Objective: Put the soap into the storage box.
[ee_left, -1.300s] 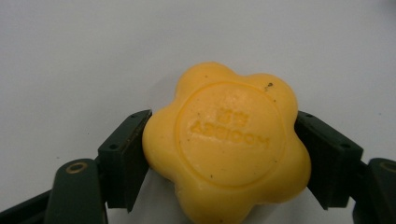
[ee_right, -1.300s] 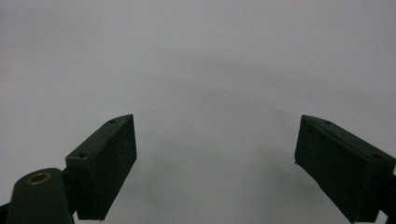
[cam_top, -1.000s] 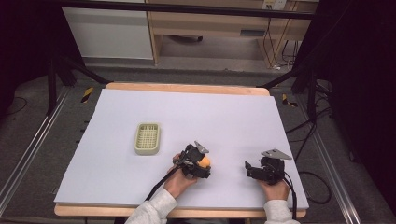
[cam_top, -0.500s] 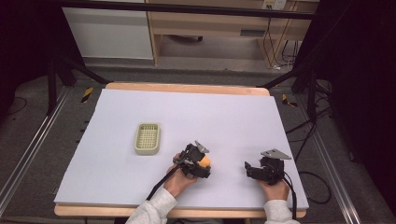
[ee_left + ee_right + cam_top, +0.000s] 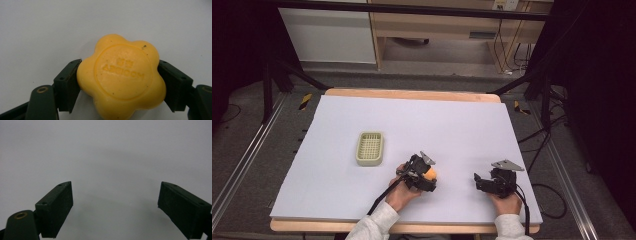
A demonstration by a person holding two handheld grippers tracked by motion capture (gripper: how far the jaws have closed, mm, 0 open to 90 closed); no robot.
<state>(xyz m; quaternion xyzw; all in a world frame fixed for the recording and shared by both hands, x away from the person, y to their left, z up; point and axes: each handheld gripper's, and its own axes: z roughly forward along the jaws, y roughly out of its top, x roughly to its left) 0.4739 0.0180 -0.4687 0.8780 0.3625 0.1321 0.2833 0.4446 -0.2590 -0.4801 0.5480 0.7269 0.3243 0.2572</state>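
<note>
Two grippers worked low over a white table (image 5: 337,130), and the scene read from its left side across to its right. Farthest left of the objects sat a pale green basket (image 5: 370,148), a small slotted tray lying flat on the white surface, well apart from both hands and with nothing visible inside it.

Just to the right of it, nearer the person's edge, the left hand (image 5: 402,192) held the left gripper (image 5: 119,82), whose cable trailed back toward the sleeve. Between its jaws was a yellow soap (image 5: 121,76), a flower-shaped bar with rounded lobes and a raised circle on its face bearing stamped letters too soft to read with certainty. In the left gripper view each black pad pressed against a side of the bar, so the tongs were closed narrowly on it, and the white surface lay beneath and behind. From above, the soap (image 5: 430,174) showed as an orange-yellow spot at the gripper's front end.

Farther right, the right hand (image 5: 507,202) held the right gripper (image 5: 116,208) near the table's front edge, a grey three-cornered plate on top. Its jaws stood wide apart, with bare white surface between them and nothing gripped.
</note>
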